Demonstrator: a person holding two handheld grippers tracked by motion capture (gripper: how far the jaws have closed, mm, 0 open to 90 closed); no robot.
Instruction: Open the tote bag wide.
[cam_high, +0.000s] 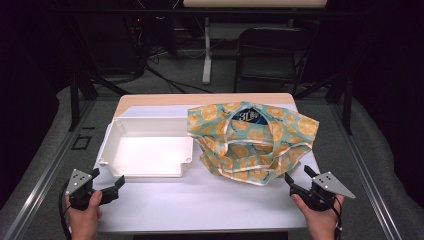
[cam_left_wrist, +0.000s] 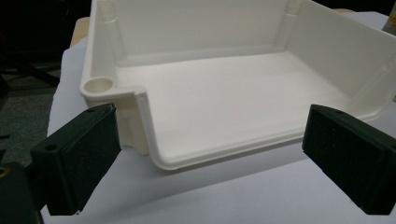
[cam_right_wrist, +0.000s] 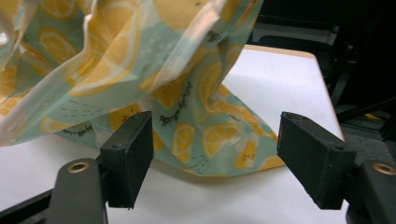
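Tray: we see a white rectangular plastic tray (cam_high: 145, 147) lying empty on the white tabletop (cam_high: 200, 200), left of centre.
Bag: a teal fabric bag printed with yellow lemon slices (cam_high: 252, 140) sits crumpled just right of the tray.
Left claw: our left claw (cam_high: 107, 184) hovers near the tray's near-left corner (cam_left_wrist: 100, 86), jaws spread, gripping nothing.
Right claw: our right claw (cam_high: 298, 181) is spread wide just short of the bag's near edge (cam_right_wrist: 219, 140), not touching it.

Bag (cam_right_wrist: 140, 79) cut off top and left; its logo (cam_high: 248, 118) illegible.
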